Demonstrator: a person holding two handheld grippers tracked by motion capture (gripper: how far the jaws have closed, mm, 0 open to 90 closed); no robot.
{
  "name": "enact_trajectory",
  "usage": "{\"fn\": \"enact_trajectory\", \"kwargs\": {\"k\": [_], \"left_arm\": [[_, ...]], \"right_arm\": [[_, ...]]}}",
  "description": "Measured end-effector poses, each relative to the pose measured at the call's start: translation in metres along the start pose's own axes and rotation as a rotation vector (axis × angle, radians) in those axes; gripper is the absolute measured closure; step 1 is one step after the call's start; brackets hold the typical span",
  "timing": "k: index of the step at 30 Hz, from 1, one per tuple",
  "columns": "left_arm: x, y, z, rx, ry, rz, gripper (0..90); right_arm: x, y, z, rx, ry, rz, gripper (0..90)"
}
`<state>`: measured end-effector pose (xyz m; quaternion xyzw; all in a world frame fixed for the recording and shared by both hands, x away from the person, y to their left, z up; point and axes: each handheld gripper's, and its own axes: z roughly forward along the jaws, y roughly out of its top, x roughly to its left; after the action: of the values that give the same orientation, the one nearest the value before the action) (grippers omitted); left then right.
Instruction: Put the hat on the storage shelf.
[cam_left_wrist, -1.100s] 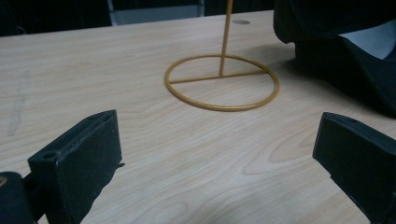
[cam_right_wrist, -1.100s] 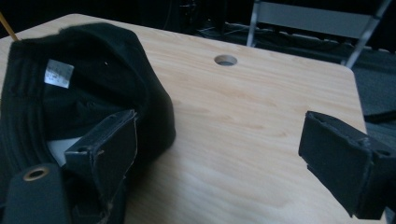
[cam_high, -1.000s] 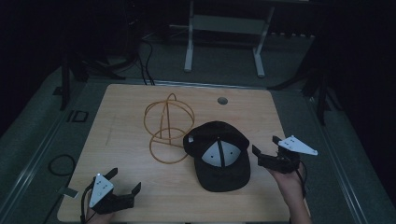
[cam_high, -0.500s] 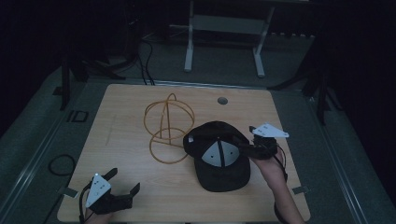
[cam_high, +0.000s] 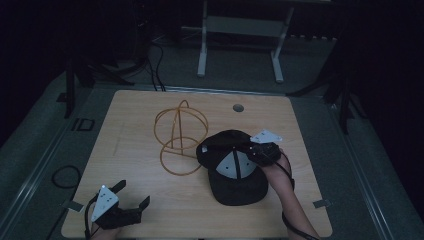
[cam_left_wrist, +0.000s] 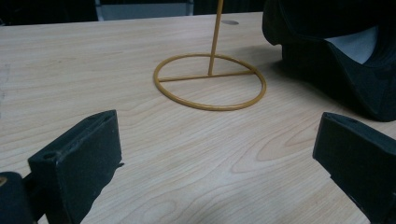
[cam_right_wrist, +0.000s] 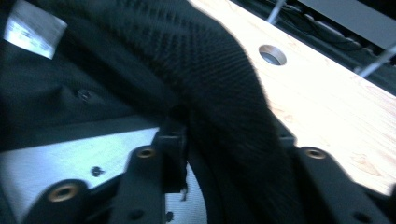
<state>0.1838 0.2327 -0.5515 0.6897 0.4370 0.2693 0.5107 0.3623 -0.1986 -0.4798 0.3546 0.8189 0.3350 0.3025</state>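
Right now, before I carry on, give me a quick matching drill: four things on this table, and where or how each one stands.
Things:
1. cap
2. wire stand
3. left gripper
4. right gripper

States:
A. jaws wide apart over bare wood at the near left edge
B. jaws closing around the cap's crown edge
C. lies crown-up, right of centre
D. gold rings, upright, beside the cap

Pairs: 1-C, 2-D, 3-A, 4-B
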Motion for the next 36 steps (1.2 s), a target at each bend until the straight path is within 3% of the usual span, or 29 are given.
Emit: {"fn": "enact_trajectory", "kwargs": {"k": [7,12,21,36], "left_arm": [[-0.001,0.0,0.001,0.005,-0.002,0.002,1.6],[-0.001,0.0,0.001,0.008,-0.001,0.005,1.6],[-0.003,0.001,0.002,0.013,-0.012,-0.009,1.6],[-0.029,0.014,0.011,0.016,-0.056,0.023,1.6]], "right_arm": [[0.002,0.003,0.002,0.013,-0.014,-0.014,88.2],[0.005,0.006,-0.003,0.011,-0.009,-0.016,89.0],[0.007,0.022,-0.031,-0.066,-0.011,0.026,89.2],[0.012,0.049,-0.084,-0.192,-0.015,0.0,89.2]]}}
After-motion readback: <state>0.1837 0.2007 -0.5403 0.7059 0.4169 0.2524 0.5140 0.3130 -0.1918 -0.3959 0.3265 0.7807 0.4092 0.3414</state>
